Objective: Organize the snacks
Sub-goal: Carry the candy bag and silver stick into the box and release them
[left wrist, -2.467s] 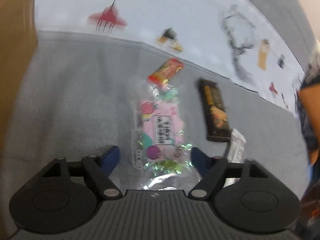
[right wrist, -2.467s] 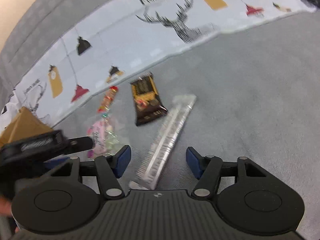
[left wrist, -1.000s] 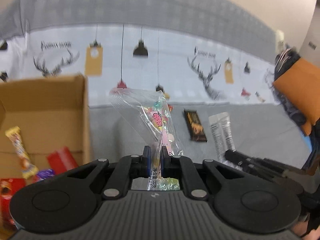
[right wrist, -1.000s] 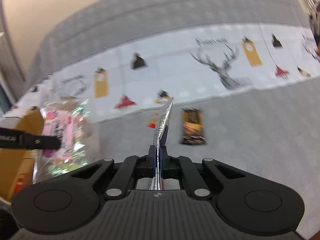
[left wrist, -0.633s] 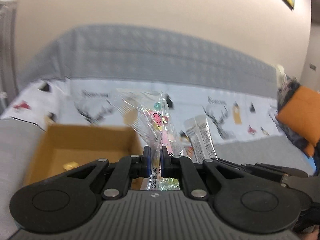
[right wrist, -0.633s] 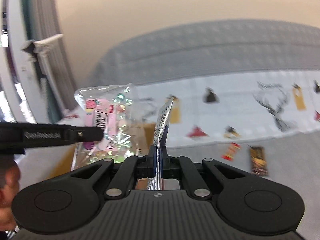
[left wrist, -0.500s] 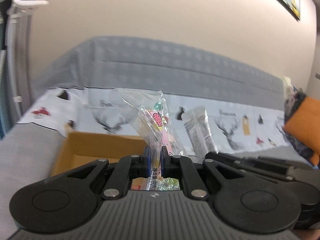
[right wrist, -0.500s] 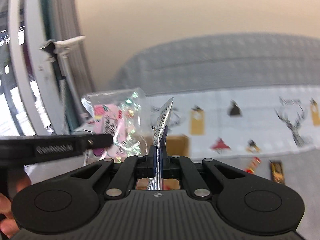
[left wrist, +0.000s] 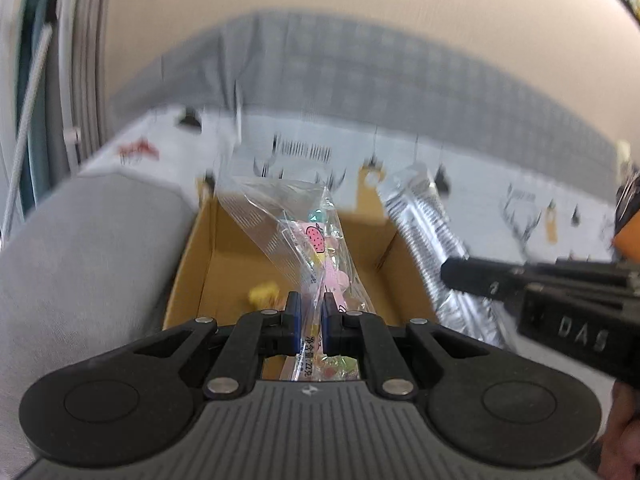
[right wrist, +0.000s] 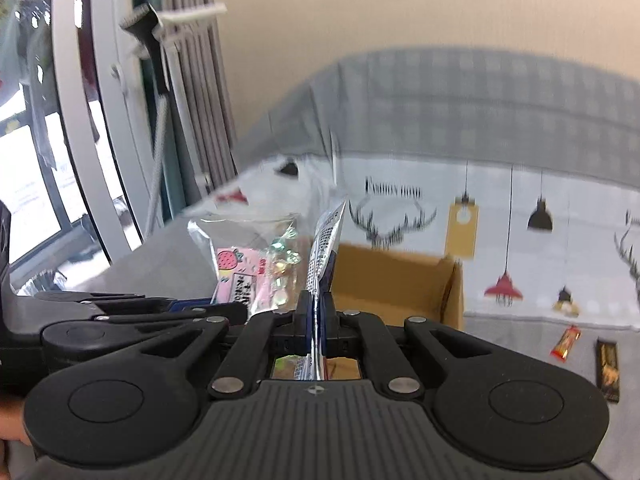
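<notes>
Left gripper (left wrist: pixel 307 312) clamped on clear candy bag (left wrist: pixel 308 232), right gripper (right wrist: pixel 316 312) clamped on silver packet (right wrist: pixel 324 248), cardboard box (left wrist: pixel 192 248) just ahead of both.

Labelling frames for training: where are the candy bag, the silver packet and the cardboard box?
candy bag (left wrist: pixel 316 236), left wrist view, strawberry label.
silver packet (left wrist: pixel 424 224), left wrist view, printed middle.
cardboard box (right wrist: pixel 396 280), right wrist view, inner back wall.

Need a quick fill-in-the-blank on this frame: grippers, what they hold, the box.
1. The left gripper is shut on the ____ bag.
2. The right gripper is shut on a ____ packet.
3. Both snacks hang over the open ____ box.
4. The dark bar lies on the ____ cloth.

Missing: candy; silver; cardboard; grey
</notes>
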Tool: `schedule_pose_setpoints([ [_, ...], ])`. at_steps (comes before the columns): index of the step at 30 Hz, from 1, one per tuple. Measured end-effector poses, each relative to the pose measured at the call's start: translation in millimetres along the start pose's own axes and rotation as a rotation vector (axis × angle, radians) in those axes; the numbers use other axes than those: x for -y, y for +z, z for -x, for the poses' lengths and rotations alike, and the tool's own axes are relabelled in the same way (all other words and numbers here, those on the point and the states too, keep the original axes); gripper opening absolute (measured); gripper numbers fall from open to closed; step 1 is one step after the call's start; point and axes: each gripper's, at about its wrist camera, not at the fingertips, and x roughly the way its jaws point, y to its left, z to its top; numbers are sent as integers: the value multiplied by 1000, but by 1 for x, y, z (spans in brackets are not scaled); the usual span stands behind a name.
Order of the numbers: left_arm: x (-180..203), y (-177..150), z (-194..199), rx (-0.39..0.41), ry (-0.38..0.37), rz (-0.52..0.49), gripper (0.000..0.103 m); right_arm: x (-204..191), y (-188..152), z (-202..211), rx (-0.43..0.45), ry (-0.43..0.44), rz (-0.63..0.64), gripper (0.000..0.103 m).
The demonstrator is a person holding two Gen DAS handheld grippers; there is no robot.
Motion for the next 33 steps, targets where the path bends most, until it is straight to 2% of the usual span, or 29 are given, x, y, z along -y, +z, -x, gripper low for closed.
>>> schedule_pose_setpoints([
  [2,-7,-9,-27,-95,-4,-18,10,3,-8,-21,-49,-4,-22,4],
  [6,-18,-25,-62,-177,5,-10,10,13,-34,-62,-162,-22,-61,4],
  [13,-27,-42,-88,-230,-10,-15,10,20,-71,-102,-291,-5,-97,4],
  [17,-31,-43,-85,-227,-11,-11,11,18,-75,-110,-313,13,-87,4],
  [18,-31,-42,-82,-223,-14,-8,12,17,-74,-109,-311,11,-85,5],
  [19,-31,-40,-78,-221,-11,-1,20,15,-73,-107,-305,3,-77,9],
  [21,-29,-32,-70,-218,8,11,50,13,-69,-100,-284,5,-67,10],
  [22,-26,-29,-64,-204,23,13,66,15,-67,-97,-275,19,-75,19],
  [24,-23,-21,-49,-174,67,6,76,18,-61,-86,-246,27,-94,33],
  [26,-20,-15,-37,-161,75,11,89,23,-56,-69,-200,37,-105,39],
  [27,-18,-11,-30,-152,73,18,89,27,-53,-59,-177,42,-117,46],
  [28,-15,-8,-22,-139,59,25,90,31,-50,-49,-159,43,-138,61],
  [29,-12,-5,-17,-131,52,34,96,36,-48,-39,-140,51,-154,70],
  [30,-7,-3,-9,-129,59,46,101,39,-47,-29,-117,57,-164,90],
  [31,-3,0,-4,-119,66,59,103,43,-46,-18,-90,48,-170,103],
  [33,11,5,0,-117,85,82,103,55,-45,2,-57,37,-198,103],
])
